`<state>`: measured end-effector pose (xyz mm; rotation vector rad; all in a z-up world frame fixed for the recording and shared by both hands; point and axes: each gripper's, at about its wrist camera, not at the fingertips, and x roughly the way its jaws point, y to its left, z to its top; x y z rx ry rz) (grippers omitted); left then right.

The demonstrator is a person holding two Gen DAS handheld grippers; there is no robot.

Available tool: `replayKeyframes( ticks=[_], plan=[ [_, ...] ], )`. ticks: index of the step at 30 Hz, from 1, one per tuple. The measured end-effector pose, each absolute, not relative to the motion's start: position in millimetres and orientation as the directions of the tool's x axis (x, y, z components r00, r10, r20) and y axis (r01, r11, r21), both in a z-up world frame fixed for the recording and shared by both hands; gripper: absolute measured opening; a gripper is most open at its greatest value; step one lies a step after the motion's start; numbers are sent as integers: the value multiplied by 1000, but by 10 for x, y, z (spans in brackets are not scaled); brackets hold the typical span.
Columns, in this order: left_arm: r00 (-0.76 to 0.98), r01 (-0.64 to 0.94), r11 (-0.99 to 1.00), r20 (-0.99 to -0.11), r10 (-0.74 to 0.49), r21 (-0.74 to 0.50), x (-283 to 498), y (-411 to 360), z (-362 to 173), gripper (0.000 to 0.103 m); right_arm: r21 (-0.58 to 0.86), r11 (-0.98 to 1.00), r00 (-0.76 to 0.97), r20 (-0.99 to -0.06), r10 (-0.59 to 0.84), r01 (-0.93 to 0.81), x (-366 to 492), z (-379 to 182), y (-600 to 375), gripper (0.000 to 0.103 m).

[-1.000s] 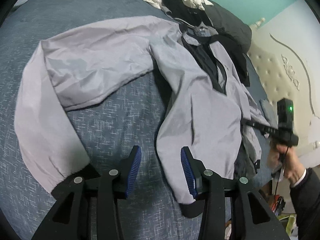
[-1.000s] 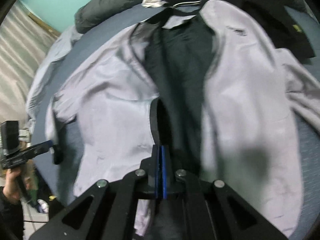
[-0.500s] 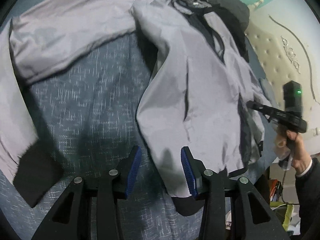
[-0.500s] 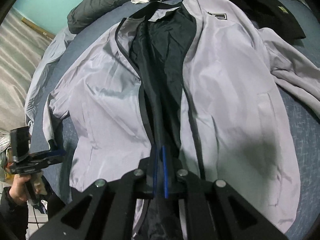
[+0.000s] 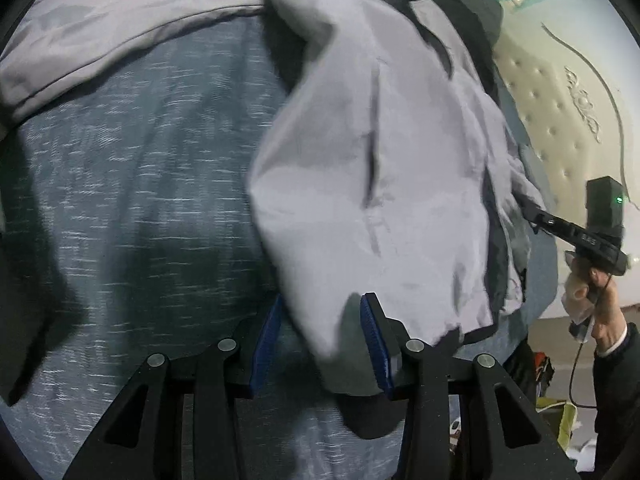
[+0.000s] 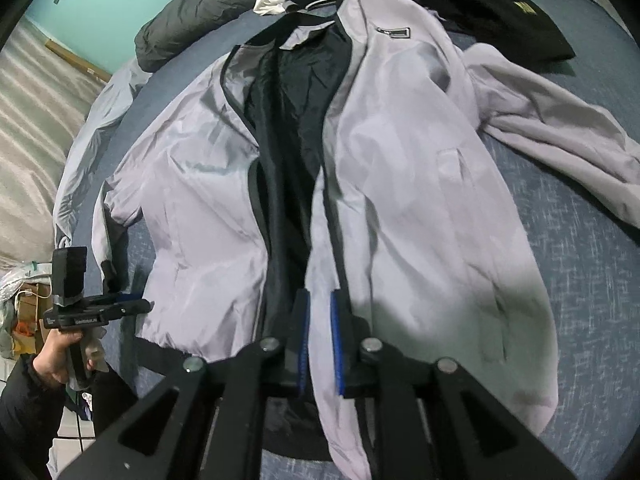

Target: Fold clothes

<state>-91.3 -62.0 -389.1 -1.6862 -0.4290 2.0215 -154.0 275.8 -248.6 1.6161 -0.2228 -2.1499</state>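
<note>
text: none legible | jacket (image 6: 400, 184) chest patch (image 6: 394, 32) (lettering too blurred) | handle print unreadable

Jacket (image 6: 420, 184) spread on bed (image 6: 592, 280); clothes pile (image 6: 480, 4) behind its collar.

Dim indoor light, soft shadows — left view motion-blurred, both bent and black-vignetted at the edges.

Probably a home bedroom; bed (image 6: 580, 240); tufted headboard (image 5: 560, 120); strewn clothes (image 6: 480, 4)
</note>
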Motion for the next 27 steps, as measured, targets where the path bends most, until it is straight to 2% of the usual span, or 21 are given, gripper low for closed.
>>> replayKeyframes(
  ticks=[8, 13, 16, 27],
  plan=[
    [-105, -173, -842, -841, 532, -511, -888, -500, -3892, 43, 383, -883, -213, -871, -443, 269, -1463, -2452, 2762, 10],
    [-102, -173, -842, -841, 531, -510, -893, -519, -3905, 16, 347, -889, -226, -879, -419, 297, -1418, -2388, 2756, 11],
    [-111, -185, -839, -838, 535, -511, -877, -520, -3848, 4, 348, -895, -234, -879, -415, 278, -1410, -2362, 2838, 12],
    [-197, -247, -851, -836, 512, -463, -836, -736, -3225, 3, 334, -910, -271, -878, -395, 246, -1370, -2218, 3098, 13]
  ],
)
